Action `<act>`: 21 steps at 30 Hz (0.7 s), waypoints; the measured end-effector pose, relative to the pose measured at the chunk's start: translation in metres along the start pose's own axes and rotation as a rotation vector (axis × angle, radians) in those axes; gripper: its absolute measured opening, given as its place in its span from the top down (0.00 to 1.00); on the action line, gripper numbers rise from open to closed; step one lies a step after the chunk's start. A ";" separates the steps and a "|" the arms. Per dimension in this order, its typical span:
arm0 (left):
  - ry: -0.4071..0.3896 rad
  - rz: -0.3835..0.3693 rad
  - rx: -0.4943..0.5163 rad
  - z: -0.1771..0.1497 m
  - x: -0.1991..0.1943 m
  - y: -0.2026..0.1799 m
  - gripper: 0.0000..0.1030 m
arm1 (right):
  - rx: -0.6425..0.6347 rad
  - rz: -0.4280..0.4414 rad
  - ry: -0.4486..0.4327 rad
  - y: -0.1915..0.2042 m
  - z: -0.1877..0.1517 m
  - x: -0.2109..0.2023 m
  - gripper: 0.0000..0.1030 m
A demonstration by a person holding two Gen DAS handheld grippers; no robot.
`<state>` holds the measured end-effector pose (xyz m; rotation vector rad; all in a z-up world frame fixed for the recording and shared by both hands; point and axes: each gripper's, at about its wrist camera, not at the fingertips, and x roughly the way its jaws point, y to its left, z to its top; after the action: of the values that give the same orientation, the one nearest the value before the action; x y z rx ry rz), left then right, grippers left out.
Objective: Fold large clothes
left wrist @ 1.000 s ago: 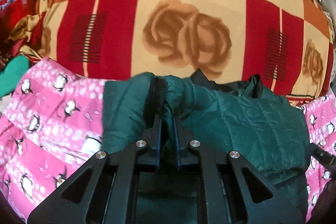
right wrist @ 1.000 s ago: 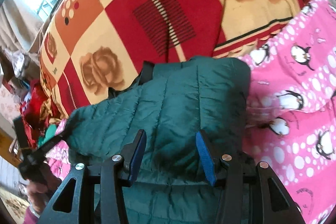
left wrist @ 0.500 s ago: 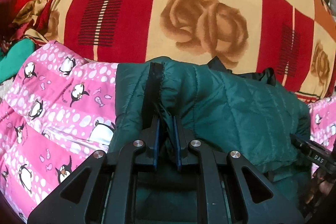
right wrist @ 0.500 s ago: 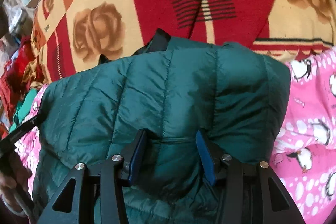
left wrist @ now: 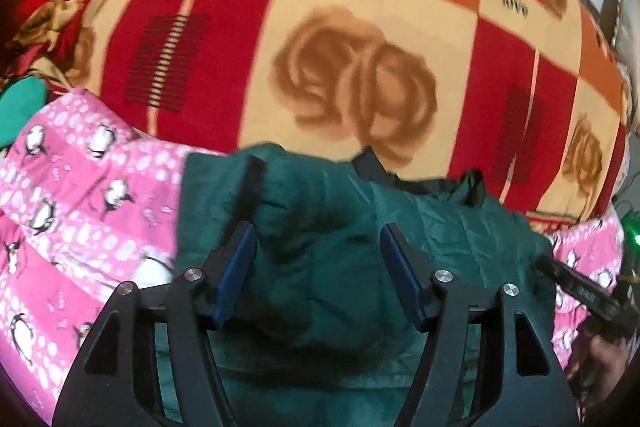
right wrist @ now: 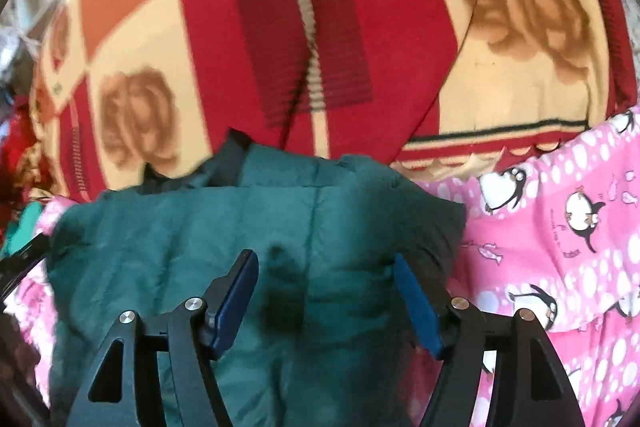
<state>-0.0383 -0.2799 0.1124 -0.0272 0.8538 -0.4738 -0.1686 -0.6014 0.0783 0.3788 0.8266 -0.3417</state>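
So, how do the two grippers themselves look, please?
Both look alike. The left gripper and the right gripper have black frames with triangular cut-outs and round silver screws. Their fingers carry flat blue pads. No cables or sleeves are visible.

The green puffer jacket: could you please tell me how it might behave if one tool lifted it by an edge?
The green puffer jacket would probably flop, since it already bunches in soft folds. Its puffy quilting suggests it is light for its bulk. The smooth shell may slip between the pads.
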 end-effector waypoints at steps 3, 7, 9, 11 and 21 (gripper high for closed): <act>0.025 0.051 0.090 -0.004 0.017 -0.022 0.37 | -0.002 -0.008 0.023 -0.002 0.003 0.020 0.34; 0.083 0.134 0.121 -0.012 0.041 -0.026 0.37 | -0.042 -0.021 0.042 0.001 0.006 0.041 0.34; 0.096 0.135 0.109 -0.017 0.048 -0.021 0.37 | -0.048 -0.009 0.057 0.000 0.008 0.047 0.34; 0.097 0.137 0.119 -0.020 0.048 -0.018 0.37 | -0.033 0.029 0.060 -0.007 0.012 0.040 0.34; 0.094 0.130 0.133 -0.026 0.045 -0.017 0.37 | 0.081 0.152 0.124 -0.049 -0.024 -0.023 0.19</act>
<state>-0.0391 -0.3097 0.0669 0.1731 0.9081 -0.4108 -0.2201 -0.6302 0.0714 0.5402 0.9014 -0.2117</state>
